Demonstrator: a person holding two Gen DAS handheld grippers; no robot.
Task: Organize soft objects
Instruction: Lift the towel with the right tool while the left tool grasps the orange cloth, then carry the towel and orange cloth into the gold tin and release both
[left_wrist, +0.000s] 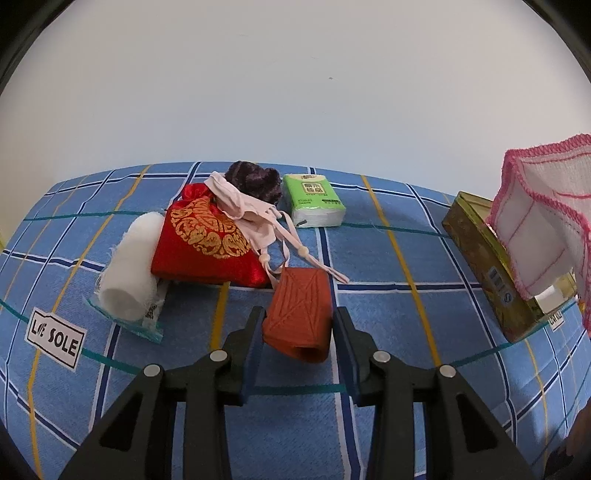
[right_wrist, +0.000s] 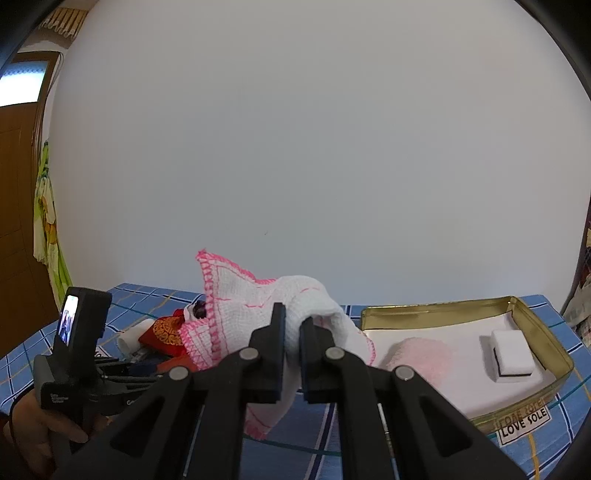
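My left gripper (left_wrist: 299, 320) is shut on a rust-orange knitted piece (left_wrist: 299, 317), which hangs between the pads just above the blue checked cloth (left_wrist: 388, 314). My right gripper (right_wrist: 293, 314) is shut on a white cloth with pink stitched edging (right_wrist: 258, 299), held up beside the open gold tin (right_wrist: 535, 332). From the left wrist, that cloth (left_wrist: 543, 221) hangs over the tin (left_wrist: 480, 258) at the right edge. A fluffy pink item (right_wrist: 421, 354) and a white block (right_wrist: 511, 350) lie inside the tin.
Behind the orange piece lie a red pouch with gold print (left_wrist: 207, 243), a white roll in plastic (left_wrist: 129, 269), a pale pink drawstring pouch (left_wrist: 251, 210), a dark purple scrunchie (left_wrist: 255, 181) and a green tissue pack (left_wrist: 314, 199). A white wall stands behind.
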